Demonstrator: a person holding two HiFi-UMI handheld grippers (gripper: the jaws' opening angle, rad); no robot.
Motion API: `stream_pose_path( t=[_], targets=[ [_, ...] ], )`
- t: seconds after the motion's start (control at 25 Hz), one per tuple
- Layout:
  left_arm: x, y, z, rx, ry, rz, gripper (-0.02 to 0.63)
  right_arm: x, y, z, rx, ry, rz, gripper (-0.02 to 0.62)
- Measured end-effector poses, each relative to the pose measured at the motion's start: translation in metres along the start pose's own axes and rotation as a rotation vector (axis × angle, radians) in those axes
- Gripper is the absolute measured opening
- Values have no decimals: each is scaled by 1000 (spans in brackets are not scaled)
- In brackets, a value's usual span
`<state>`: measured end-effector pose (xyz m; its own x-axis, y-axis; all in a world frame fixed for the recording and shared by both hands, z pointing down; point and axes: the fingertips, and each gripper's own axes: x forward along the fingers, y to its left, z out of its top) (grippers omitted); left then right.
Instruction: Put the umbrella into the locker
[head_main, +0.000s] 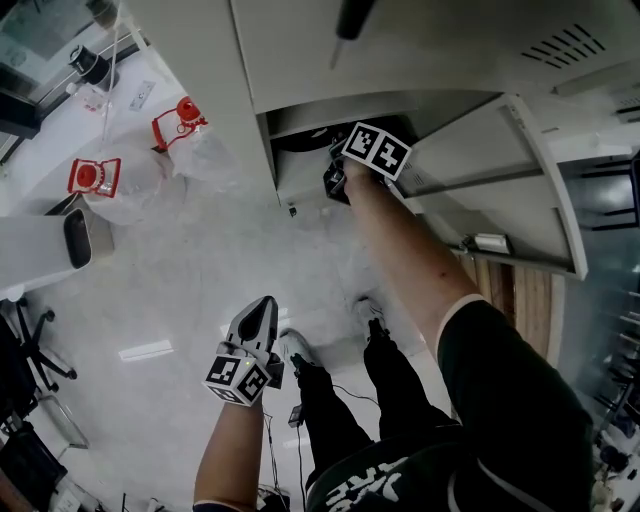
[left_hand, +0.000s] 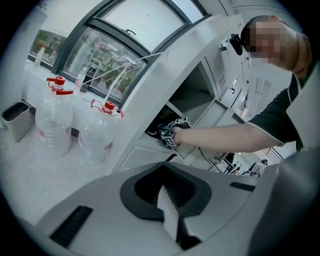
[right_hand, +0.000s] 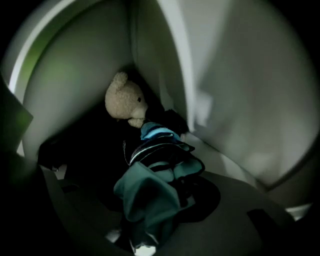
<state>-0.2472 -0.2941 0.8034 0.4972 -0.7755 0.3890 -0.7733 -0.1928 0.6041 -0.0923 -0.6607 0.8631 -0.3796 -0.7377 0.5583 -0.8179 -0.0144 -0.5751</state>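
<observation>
In the right gripper view a folded teal umbrella (right_hand: 150, 195) with striped bands lies between the jaws of my right gripper (right_hand: 145, 225). The gripper is shut on it, and the umbrella's far end points into the dark locker compartment (right_hand: 90, 150). In the head view my right gripper (head_main: 332, 172) reaches into the open locker (head_main: 300, 150), its fingertips hidden inside. The locker door (head_main: 500, 180) stands swung open to the right. My left gripper (head_main: 262, 312) hangs low over the floor, shut and holding nothing. The left gripper view shows its pads (left_hand: 170, 215) closed together.
A beige teddy bear (right_hand: 125, 102) sits at the back of the compartment, just beyond the umbrella. Two large water bottles with red caps (head_main: 95, 180) (head_main: 180, 120) stand left of the lockers, with a grey bin (head_main: 45, 250) beside them. The person's shoes (head_main: 292, 345) are below.
</observation>
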Motion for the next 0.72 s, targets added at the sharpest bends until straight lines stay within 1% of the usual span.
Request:
stream_pose_path(
  t=[0.12,0.28,0.6,0.72],
  targets=[
    [-1,-3,-1,4,4,-5,-2,-2,1,-3,-117,46,-12,233],
    [2,-9,-1,15,4,-15,-2,-3,5,-15,-271,117,-8,277],
    [0,-15,-3,26,10,-19,-2,-11,8,-43,-578,209,2,342],
    [-2,-17,-1,29,8,-18,-2,-17,6,-56,-677,235,3,353]
  ],
)
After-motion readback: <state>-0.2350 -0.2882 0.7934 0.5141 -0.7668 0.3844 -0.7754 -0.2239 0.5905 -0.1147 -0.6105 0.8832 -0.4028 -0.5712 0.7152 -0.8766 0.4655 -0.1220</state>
